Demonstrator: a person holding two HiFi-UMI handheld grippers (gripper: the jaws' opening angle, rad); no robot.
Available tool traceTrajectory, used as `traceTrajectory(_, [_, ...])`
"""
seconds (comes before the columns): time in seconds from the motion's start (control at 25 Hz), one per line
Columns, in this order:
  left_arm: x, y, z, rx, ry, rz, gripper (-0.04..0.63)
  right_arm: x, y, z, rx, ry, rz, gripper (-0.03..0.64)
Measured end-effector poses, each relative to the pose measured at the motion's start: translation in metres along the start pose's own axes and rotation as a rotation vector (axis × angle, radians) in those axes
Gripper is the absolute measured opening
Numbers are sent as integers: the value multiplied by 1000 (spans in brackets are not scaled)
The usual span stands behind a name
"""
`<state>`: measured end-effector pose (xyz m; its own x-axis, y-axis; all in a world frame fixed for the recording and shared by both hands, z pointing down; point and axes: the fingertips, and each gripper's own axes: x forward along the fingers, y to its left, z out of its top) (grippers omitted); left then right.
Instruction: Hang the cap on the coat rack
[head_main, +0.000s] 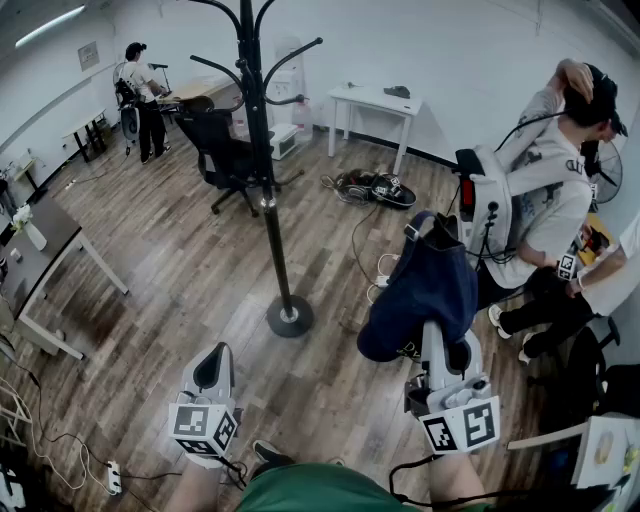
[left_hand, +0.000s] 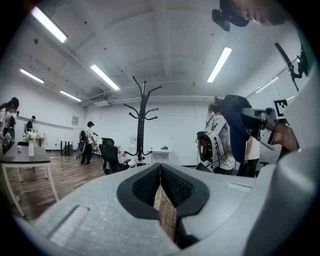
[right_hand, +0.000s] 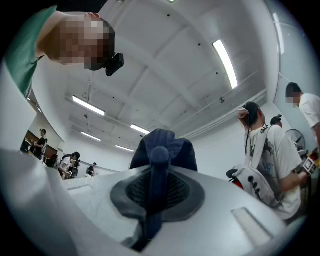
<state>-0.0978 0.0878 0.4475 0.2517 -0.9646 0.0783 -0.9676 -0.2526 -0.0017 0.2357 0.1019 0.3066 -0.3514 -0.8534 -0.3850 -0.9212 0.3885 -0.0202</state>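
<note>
Cap (right_hand: 165, 145) pinched in my right gripper (right_hand: 159, 187)

My right jaws clamp down on the navy fabric, tilted upward. The cap hangs over them, right of the black coat rack (head_main: 262, 150) and not touching it. My left gripper (left_hand: 161, 186) sits level, jaws pressed together with nothing between them.

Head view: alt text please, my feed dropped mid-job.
The right gripper is shut on a dark blue cap, held up right of the black coat rack standing on the wood floor. The left gripper sits lower left, shut and empty. Other people are at the back and right.
</note>
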Motion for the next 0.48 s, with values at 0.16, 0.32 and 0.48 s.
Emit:
traceTrajectory(0.16, [-3,-17,3,0,7,4,14,-11,-12,6,3,2,-1,18])
traceTrajectory(0.32, [1,-30,6,7,0,15,14,-19,-26,7,13,4,7,18])
traceTrajectory(0.48, [-1,-39,8,11,-13,31,14,-22,-36,11,21,0,20,20])
